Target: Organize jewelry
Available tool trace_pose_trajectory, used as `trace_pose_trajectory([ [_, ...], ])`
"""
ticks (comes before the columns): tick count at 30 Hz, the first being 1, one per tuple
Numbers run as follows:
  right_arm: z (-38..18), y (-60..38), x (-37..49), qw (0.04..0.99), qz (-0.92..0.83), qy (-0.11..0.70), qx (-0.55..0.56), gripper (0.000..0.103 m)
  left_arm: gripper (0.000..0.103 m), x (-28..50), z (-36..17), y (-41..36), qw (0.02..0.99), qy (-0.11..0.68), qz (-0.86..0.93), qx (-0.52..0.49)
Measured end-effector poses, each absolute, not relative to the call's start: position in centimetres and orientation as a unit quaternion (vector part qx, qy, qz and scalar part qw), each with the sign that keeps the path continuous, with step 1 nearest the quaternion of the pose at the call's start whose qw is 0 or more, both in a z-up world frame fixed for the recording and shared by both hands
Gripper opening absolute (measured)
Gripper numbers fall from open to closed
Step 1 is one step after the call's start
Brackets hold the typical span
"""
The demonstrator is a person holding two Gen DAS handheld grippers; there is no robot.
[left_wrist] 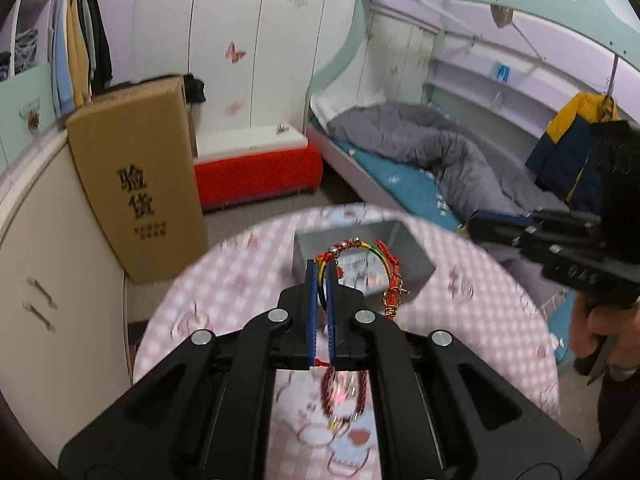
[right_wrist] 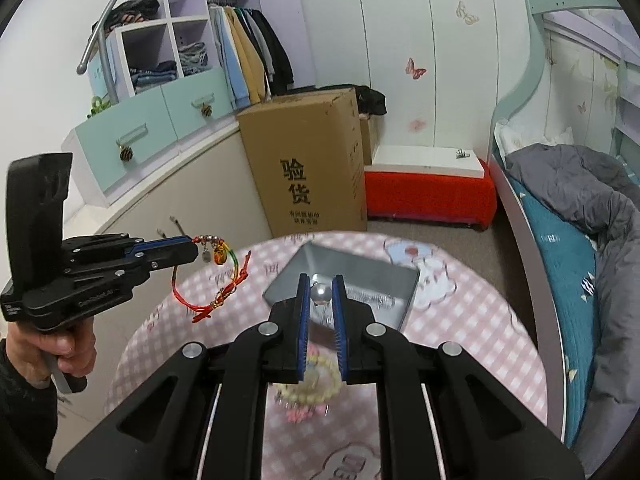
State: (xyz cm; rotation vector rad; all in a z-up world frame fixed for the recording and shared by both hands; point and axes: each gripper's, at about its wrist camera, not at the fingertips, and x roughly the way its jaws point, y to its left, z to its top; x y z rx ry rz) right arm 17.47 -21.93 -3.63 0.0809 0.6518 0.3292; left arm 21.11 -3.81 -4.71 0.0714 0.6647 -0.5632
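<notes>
Left gripper (left_wrist: 320, 276), its blue pads pinched fully together, clamps the rainbow-and-red braided cord bracelet with small beads and charms (left_wrist: 362, 258) by a short stretch of cord, so that most of the loop and its knotted red tails hang free in the air above the round table covered in pink checked cartoon cloth (left_wrist: 224, 280). Right gripper (right_wrist: 320, 292), nearly closed, holds a small shiny silver pearl-like bead (right_wrist: 321, 294) between its blue pads, directly over the open grey rectangular metal tray (right_wrist: 400, 280). Left behind on the cloth are a dark red beaded bracelet (left_wrist: 344, 396) beneath the left jaws and a pale yellow-and-pink beaded bracelet (right_wrist: 308, 384) beneath the right jaws; both are blurred. Principal hazards, judged from this arrangement: the thin cord may slide out of the narrow pinch if the hand swings, dropping the bracelet short of the tray; the dangling tails may catch on the tray wall; the round, smooth bead may squirt from between the flat pads and roll off the table; and the two grippers, both near the tray, may collide.
</notes>
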Motion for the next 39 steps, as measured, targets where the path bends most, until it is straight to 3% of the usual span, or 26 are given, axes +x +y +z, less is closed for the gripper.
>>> trace_pose_trajectory([
  [10, -5.1, -22.8, 24.0, 0.913, 0.164, 0.365, 0.078, 0.011, 0.005, 26.2, -5.2, -8.4, 0.895, 0.345, -0.283, 0.011],
  [12, -5.7, -23.2, 24.8, 0.91, 0.154, 0.376, 0.082, 0.012, 0.012, 27.6, -6.2, -9.1, 0.888, 0.369, -0.273, 0.014],
  [13, -6.1, -23.4, 25.2, 0.908, 0.148, 0.382, 0.087, 0.019, 0.027, 28.0, -6.4, -9.2, 0.885, 0.376, -0.275, 0.009],
  [14, -6.4, -23.7, 25.3, 0.907, 0.141, 0.385, 0.095, 0.026, 0.064, 28.3, -6.6, -8.9, 0.883, 0.379, -0.278, -0.008],
  [15, -6.4, -24.1, 25.4, 0.907, 0.137, 0.384, 0.101, 0.043, 0.081, 28.2, -6.6, -8.5, 0.887, 0.372, -0.273, -0.017],
  [16, -6.4, -24.5, 25.2, 0.909, 0.132, 0.38, 0.11, 0.071, 0.092, 27.7, -6.1, -7.8, 0.903, 0.344, -0.258, -0.028],
  [17, -6.3, -24.8, 24.9, 0.911, 0.128, 0.373, 0.119, 0.087, 0.095, 27.3, -5.9, -7.4, 0.91, 0.329, -0.251, -0.029],
  [18, -6.1, -25.3, 24.6, 0.915, 0.119, 0.364, 0.127, 0.096, 0.097, 27.0, -5.6, -7.0, 0.915, 0.319, -0.246, -0.027],
  [28, -4.0, -26.4, 20.4, 0.938, 0.085, 0.3, 0.153, 0.096, 0.097, 21.6, -4.0, -4.0, 0.97, 0.205, -0.12, 0.044],
  [39, -3.2, -25.7, 16.0, 0.944, 0.061, 0.302, 0.118, 0.096, 0.097, 16.4, -3.1, -1.0, 0.973, 0.212, -0.065, 0.069],
])
